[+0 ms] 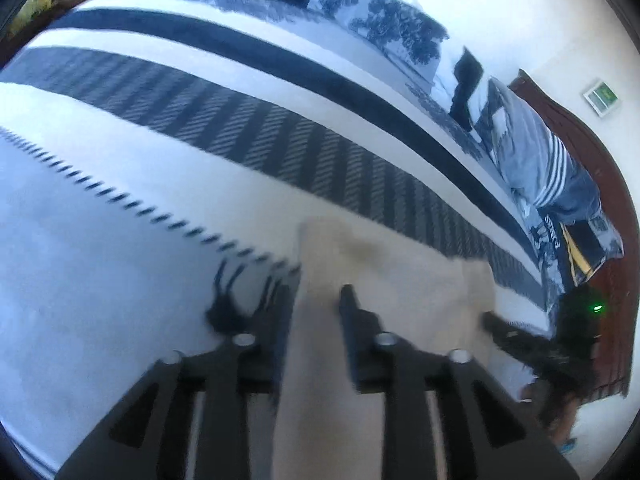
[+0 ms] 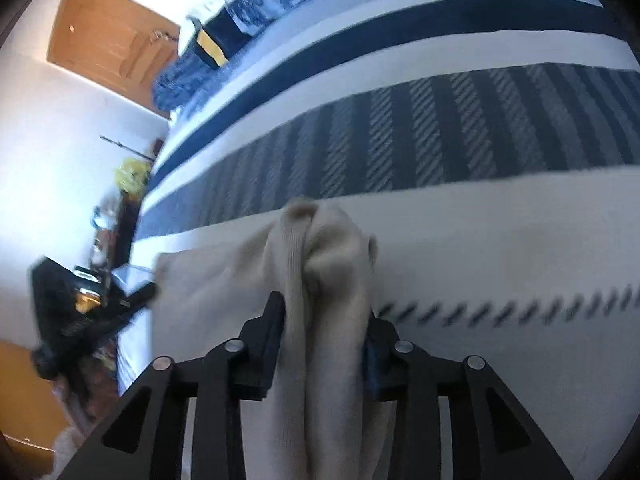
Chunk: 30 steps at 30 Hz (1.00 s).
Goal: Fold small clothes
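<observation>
A small beige knit garment [image 1: 400, 280] lies on a striped white and navy bedspread [image 1: 200, 80]. My left gripper [image 1: 316, 300] is shut on one edge of the beige garment, the cloth running between its fingers. My right gripper [image 2: 324, 308] is shut on a bunched fold of the same garment [image 2: 324, 248], which stands up in a lump between the fingers. The rest of the cloth spreads flat to the left in the right wrist view. Each gripper shows in the other's view: the right one [image 1: 520, 340] and the left one [image 2: 120, 304].
The bedspread [image 2: 440, 140] fills most of both views. Patterned blue pillows and bedding [image 1: 400, 28] lie along the far side. A dark wooden headboard [image 1: 592, 152] is at the right. A wooden door [image 2: 112, 44] and cluttered furniture [image 2: 116, 216] stand beyond the bed.
</observation>
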{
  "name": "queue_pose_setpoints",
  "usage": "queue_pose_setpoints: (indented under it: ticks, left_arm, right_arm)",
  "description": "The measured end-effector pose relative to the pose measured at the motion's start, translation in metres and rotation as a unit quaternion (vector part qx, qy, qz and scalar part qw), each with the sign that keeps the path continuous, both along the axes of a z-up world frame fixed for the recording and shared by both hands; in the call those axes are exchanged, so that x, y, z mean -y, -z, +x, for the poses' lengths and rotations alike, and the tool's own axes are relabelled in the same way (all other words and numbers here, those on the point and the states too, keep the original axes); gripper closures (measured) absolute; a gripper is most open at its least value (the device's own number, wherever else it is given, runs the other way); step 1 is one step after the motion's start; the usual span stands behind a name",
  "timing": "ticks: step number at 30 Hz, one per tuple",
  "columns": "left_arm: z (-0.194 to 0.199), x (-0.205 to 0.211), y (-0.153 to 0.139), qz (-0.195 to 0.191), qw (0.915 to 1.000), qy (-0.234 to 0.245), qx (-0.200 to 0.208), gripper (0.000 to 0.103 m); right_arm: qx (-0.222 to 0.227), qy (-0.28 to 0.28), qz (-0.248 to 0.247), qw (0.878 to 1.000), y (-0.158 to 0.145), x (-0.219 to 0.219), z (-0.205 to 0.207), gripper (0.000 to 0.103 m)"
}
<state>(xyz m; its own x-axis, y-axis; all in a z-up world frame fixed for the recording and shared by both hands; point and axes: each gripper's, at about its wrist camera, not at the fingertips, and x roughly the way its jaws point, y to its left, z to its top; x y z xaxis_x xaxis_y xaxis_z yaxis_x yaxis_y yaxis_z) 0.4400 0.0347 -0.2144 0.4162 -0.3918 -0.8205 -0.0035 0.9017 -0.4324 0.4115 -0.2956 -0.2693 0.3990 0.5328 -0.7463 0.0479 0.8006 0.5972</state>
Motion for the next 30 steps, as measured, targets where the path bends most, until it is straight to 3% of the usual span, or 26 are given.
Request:
queue_pose_setpoints:
  ticks: [1, 2, 5, 8, 11, 16, 23, 30]
  left_arm:
    - [-0.011, 0.000, -0.005, 0.011, 0.9999, 0.001, 0.005, 0.075]
    - [-0.031, -0.002, -0.012, 0.026, 0.9995, 0.005, 0.015, 0.073]
    - [-0.089, 0.001, -0.033, 0.075, 0.9962, 0.018, 0.039, 0.056]
    - [-0.148, 0.011, -0.055, 0.117, 0.9913, 0.030, 0.052, 0.052]
    - [-0.206, 0.020, -0.079, 0.134, 0.9882, 0.038, 0.065, 0.039]
    - [-0.281, 0.022, -0.115, 0.152, 0.9852, 0.012, 0.079, 0.026]
    - [-0.343, 0.021, -0.166, 0.198, 0.9711, 0.013, 0.132, 0.025]
    - [-0.389, 0.009, -0.211, 0.220, 0.9608, -0.011, 0.169, 0.022]
  right_arm:
    - [0.000, 0.016, -0.012, 1.000, -0.010, 0.001, -0.016, 0.044]
    - [0.001, 0.025, -0.023, 0.999, -0.019, 0.001, -0.031, 0.041]
    - [0.004, 0.039, -0.057, 0.998, -0.050, -0.010, -0.092, 0.039]
    - [-0.004, 0.043, -0.064, 0.997, -0.068, -0.021, -0.138, 0.039]
    - [0.002, 0.044, -0.061, 0.997, -0.088, -0.039, -0.198, 0.039]
    - [0.015, 0.052, -0.085, 0.995, -0.120, -0.058, -0.272, 0.039]
    - [0.033, 0.047, -0.135, 0.989, -0.172, -0.078, -0.345, 0.038]
    - [0.063, 0.052, -0.147, 0.986, -0.208, -0.090, -0.385, 0.037]
